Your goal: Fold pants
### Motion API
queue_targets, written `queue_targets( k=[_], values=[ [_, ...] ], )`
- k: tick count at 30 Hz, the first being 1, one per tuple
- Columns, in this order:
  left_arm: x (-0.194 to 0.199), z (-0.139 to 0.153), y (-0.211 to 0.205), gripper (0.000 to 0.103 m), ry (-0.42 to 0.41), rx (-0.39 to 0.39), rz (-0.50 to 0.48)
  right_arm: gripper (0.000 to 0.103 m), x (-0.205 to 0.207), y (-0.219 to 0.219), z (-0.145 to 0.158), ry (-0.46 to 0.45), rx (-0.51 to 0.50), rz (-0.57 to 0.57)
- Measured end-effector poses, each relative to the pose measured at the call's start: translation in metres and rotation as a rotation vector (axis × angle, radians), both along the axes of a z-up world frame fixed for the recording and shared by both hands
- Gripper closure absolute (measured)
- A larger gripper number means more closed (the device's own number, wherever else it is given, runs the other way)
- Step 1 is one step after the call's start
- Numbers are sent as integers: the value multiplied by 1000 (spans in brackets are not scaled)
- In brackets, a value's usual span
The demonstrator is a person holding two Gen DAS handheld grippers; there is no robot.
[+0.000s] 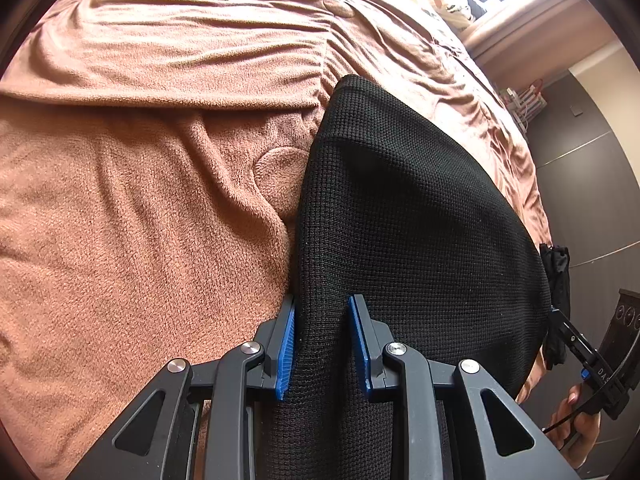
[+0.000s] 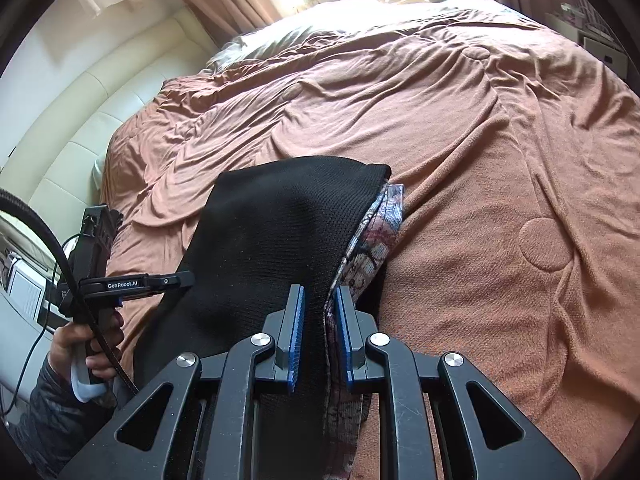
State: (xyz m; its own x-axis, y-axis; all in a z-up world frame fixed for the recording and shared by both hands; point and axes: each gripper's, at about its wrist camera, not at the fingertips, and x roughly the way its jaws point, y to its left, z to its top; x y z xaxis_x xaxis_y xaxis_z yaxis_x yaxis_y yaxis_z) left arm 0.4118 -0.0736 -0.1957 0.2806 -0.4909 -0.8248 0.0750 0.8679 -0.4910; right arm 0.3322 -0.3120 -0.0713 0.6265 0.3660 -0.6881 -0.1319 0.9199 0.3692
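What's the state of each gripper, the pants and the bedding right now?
Left gripper: shut on black knit pants, fabric between its fingers.
Right gripper: shut on the pants' edge.
Black knit pants: lifted at the near end, patterned lining showing.
Brown fleece blanket: spread, wrinkled.

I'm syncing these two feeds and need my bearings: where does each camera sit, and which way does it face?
Left wrist: on the left gripper, looking along its fingers over the black pants it pinches and the brown blanket; the person's right hand shows at right.
Right wrist: on the right gripper, facing up the bed toward the cream headboard; the left hand shows at left.
Shared: the pants, the blanket, the bright window end.
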Motion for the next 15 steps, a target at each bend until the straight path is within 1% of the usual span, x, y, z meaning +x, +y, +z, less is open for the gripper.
queue_targets(
  k=[2,4,6,8,11,13,15],
  values=[
    [0,0,1,76,0,-3,0,83,-4,-3,-2,7,12,-1],
    [0,-1,2,76,0,-6,0,69,-10,-6,-3,3,27,-4],
    [0,-1,3,76,-1,-7,-2,62,-17,-10,-6,-3,44,-4],
    [0,-2,4,76,0,-8,-3,60,-21,-15,-12,7,84,-4],
    [1,-2,4,76,1,-10,-2,60,-21,-30,-23,38,205,-4],
    [0,-2,4,76,0,-8,-2,60,-20,-40,-26,41,298,1],
    [0,-2,5,76,1,-8,-2,60,-19,-47,-26,33,354,4]
  ],
)
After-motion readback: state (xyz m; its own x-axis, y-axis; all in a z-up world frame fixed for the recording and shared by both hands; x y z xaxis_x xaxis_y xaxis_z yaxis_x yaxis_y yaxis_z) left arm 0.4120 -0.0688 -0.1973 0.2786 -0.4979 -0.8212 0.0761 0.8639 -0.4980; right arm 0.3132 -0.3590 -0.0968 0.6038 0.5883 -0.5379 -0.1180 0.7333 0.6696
